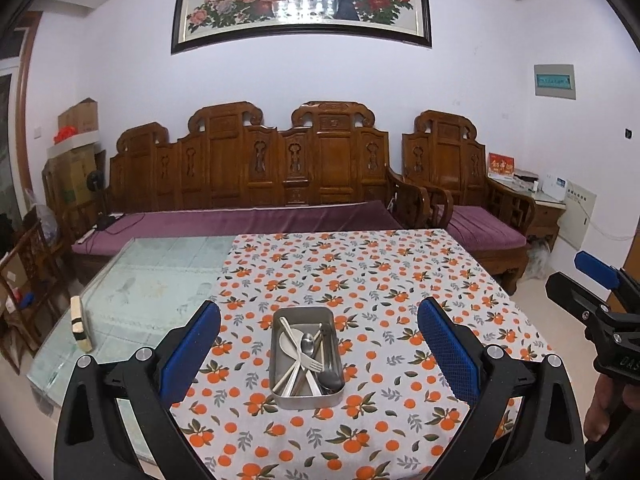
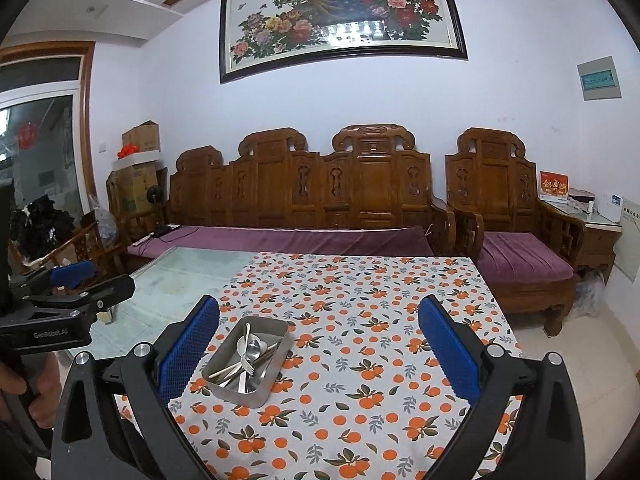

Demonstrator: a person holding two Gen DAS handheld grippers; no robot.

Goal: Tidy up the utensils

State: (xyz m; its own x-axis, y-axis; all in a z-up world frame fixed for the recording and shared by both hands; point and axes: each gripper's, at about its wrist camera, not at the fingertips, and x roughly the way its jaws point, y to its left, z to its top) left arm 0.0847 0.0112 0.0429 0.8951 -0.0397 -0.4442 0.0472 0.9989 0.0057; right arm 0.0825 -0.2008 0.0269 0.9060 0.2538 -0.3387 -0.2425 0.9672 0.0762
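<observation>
Left gripper (image 1: 319, 354): spread wide, nothing held, hovering above the table edge. Right gripper (image 2: 319, 354): likewise wide open and empty, at about the same height.

Dead ahead of the left gripper, between its blue pads (image 1: 192, 354): tin (image 1: 306, 396) on the cloth (image 1: 400, 280), long axis running straight away along the fingers. Inside, heaped and crossing: white spoon (image 1: 289, 344), metal spoon (image 1: 307, 343), fork (image 1: 310, 365), chopsticks (image 1: 317, 346), a dark handle (image 1: 330, 376) at the right wall. Mostly lengthwise, handles toward the near end.

From the right gripper, tin (image 2: 248, 394) lying ahead and left, close by the left pad, its axis slanting up to the right. Judged nearer and better lined up: left.

Only in the left view: a small block (image 1: 82, 322) standing on the bare glass (image 1: 152, 276) left of the cloth, and the white spoon clearly apart from the rest. Only in the right view: the tin's outer side wall, and plenty of free cloth to its right for laying things out. Each view catching the other gripper at its edge, with part of a hand (image 2: 24, 384) on the grip.
</observation>
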